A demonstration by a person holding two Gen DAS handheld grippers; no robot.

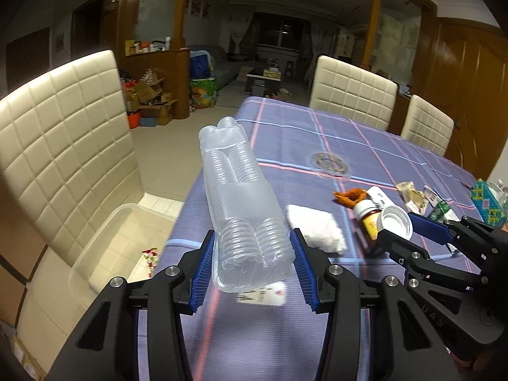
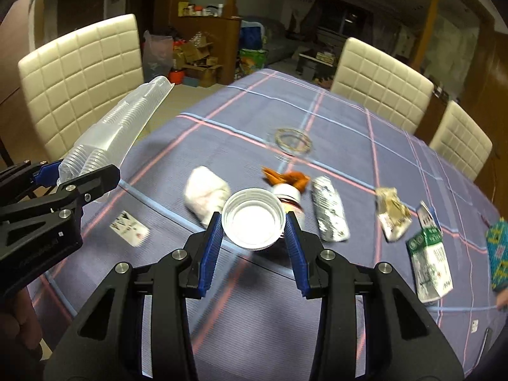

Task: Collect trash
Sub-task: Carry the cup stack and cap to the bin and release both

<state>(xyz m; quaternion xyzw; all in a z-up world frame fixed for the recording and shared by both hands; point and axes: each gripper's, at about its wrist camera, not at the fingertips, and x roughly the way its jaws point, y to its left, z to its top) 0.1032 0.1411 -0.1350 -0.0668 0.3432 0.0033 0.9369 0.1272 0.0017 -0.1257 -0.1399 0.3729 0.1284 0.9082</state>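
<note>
Evidently bound for the clear bin (image 1: 104,247), the left gripper (image 1: 252,265) clamped a plastic tray (image 1: 241,197); the right gripper (image 2: 253,230) pinched a white cap (image 2: 253,223).

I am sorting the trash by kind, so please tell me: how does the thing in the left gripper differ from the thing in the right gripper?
The left gripper holds a clear plastic tray, long and ribbed; the right gripper holds a white cap, small and round. The tray is see-through, the cap opaque. The tray reaches far past the pads, while the cap sits between them, hollow side toward the camera. Both are plastic, lifted above the table.
</note>
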